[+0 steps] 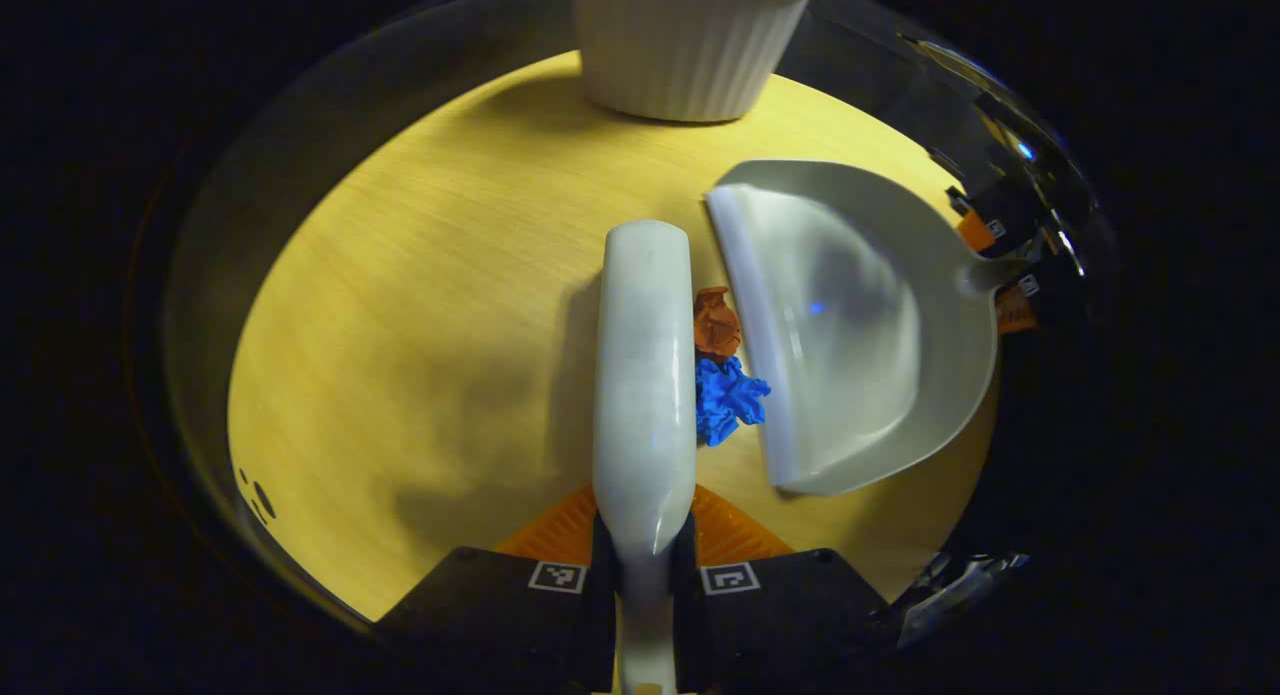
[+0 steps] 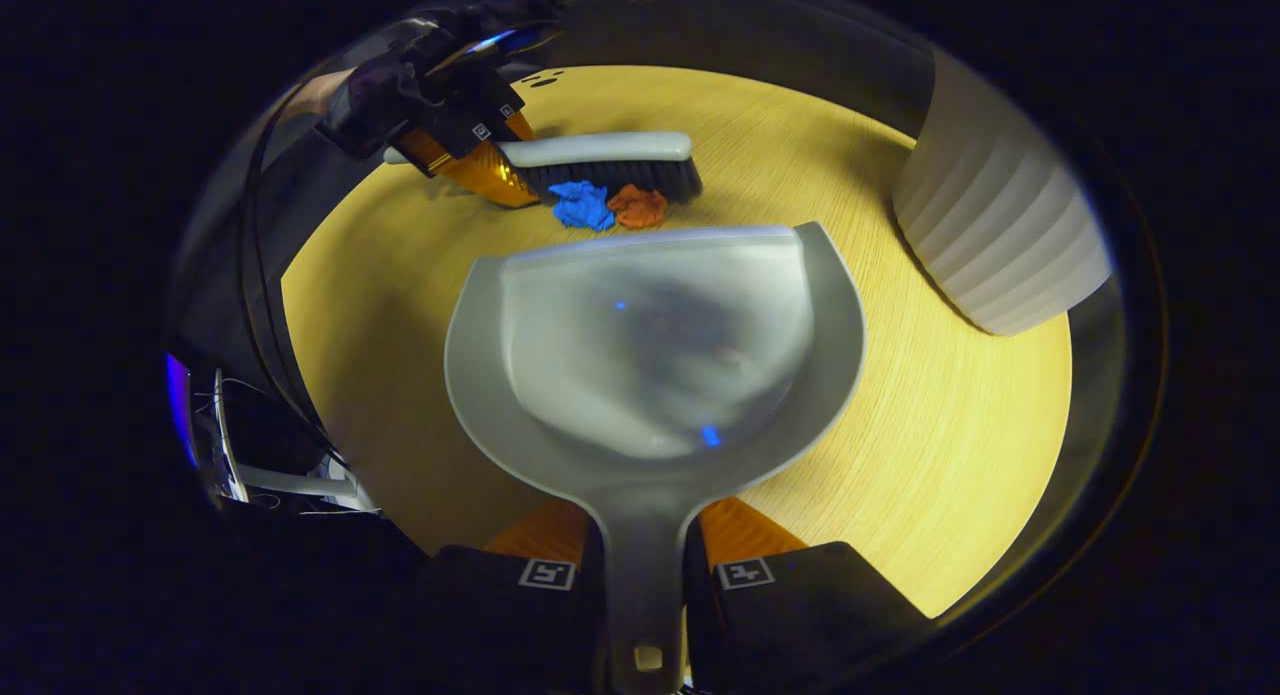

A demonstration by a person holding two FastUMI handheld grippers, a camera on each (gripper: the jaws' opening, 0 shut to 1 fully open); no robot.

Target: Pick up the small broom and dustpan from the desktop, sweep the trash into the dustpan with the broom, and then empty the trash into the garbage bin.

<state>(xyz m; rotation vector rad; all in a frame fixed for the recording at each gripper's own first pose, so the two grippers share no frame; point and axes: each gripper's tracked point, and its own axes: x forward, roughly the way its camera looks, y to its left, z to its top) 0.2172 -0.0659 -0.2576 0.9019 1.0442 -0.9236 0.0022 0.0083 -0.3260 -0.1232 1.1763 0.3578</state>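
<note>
- Left gripper view: my left gripper [image 1: 645,565] is clenched on the broom [image 1: 645,375] handle, broom flat over the desktop [image 1: 420,305]. Blue scrap [image 1: 728,400] & orange scrap [image 1: 716,323] sit btwn broom & dustpan [image 1: 850,325] lip. Prob. light, soft paper, so a gentle push will do.
- Right gripper view: my right gripper [image 2: 645,575] grips the dustpan's stiff handle, pan flat. White bin [image 2: 1000,245] is near, to the right.

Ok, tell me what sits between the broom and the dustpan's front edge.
Two crumpled scraps, the blue scrap and the orange scrap, lie between the broom and the dustpan, clearest in the left gripper view.
</note>
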